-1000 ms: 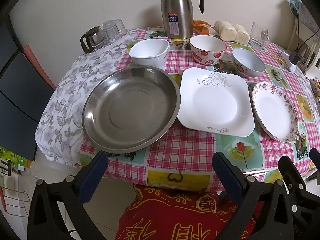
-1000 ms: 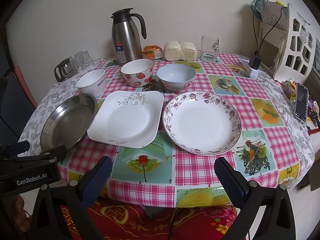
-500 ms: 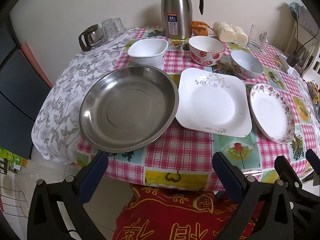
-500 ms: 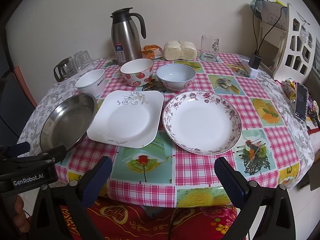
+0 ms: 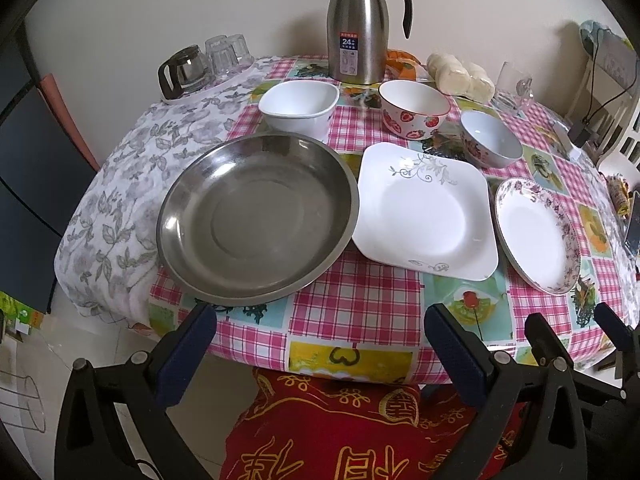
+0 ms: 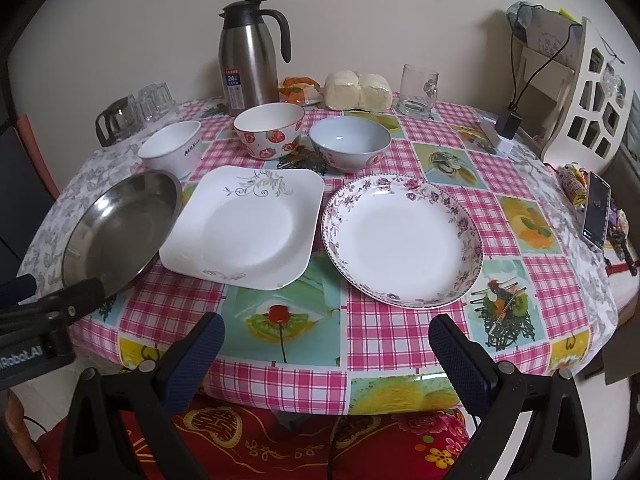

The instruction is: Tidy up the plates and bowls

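Your left gripper (image 5: 320,340) hangs off the near table edge with its fingers spread wide and nothing between them. Just ahead of it sits the steel pan (image 5: 256,220), whose near rim juts slightly past the tablecloth (image 5: 352,312); nudge it from above and I'd expect it to tip toward your lap. Its right rim touches or overlaps the square plate (image 5: 426,212), so lifting either could drag the other. Behind them stand the white bowl (image 5: 298,104), the strawberry bowl (image 5: 414,110) and the blue bowl (image 6: 350,144), all upright and apart. The floral plate (image 6: 402,240) lies just beside the square plate, in front of your right gripper (image 6: 326,340), also wide and empty. Glazed rims are likely slippery, so a shallow pinch may let a plate slide out
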